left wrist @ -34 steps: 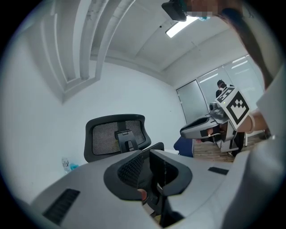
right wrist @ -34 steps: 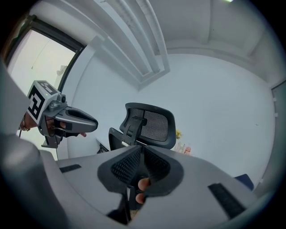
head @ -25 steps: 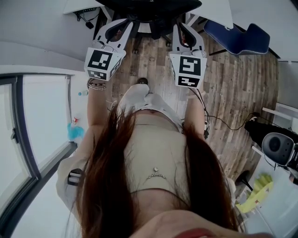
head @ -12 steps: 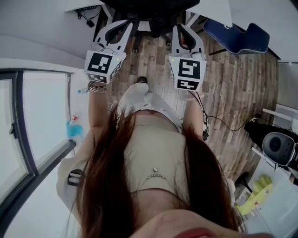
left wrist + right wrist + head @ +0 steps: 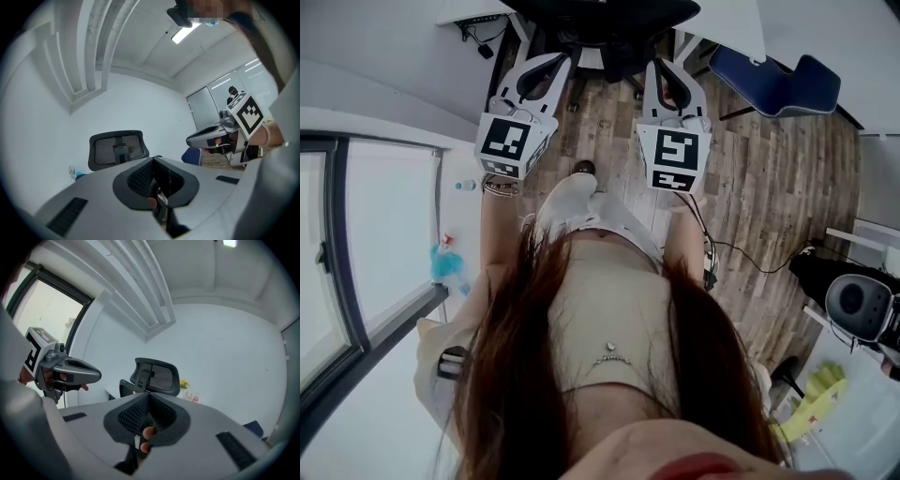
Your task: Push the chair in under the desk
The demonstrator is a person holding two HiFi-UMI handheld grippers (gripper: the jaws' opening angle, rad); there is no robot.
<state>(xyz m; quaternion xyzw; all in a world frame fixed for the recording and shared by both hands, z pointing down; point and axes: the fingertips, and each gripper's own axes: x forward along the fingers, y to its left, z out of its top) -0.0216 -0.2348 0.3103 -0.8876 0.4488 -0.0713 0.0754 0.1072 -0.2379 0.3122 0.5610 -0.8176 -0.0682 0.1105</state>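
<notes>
The wooden floor [image 5: 769, 187] ran up to a white desk [image 5: 733, 21]. The black chair [image 5: 600, 17] stood against the desk's edge, ahead of the person. The left gripper [image 5: 546, 66] and right gripper [image 5: 667, 66] pointed at the chair from close by. Both had their jaws pressed together, with nothing between them.

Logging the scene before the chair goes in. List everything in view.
office chair: one, black, top centre, at the desk.
desk: one, white, top edge.
spare seat: one, blue, top right.
floor: wood planks, centre.
cable: one, black, floor at right.
round device: one, black and grey, right edge.
soft item: one, yellow-green, bottom right.
small item: one, blue, left side.
left gripper: one, grey, shut, empty, facing the chair.
right gripper: one, grey, shut, empty, facing the chair.
</notes>
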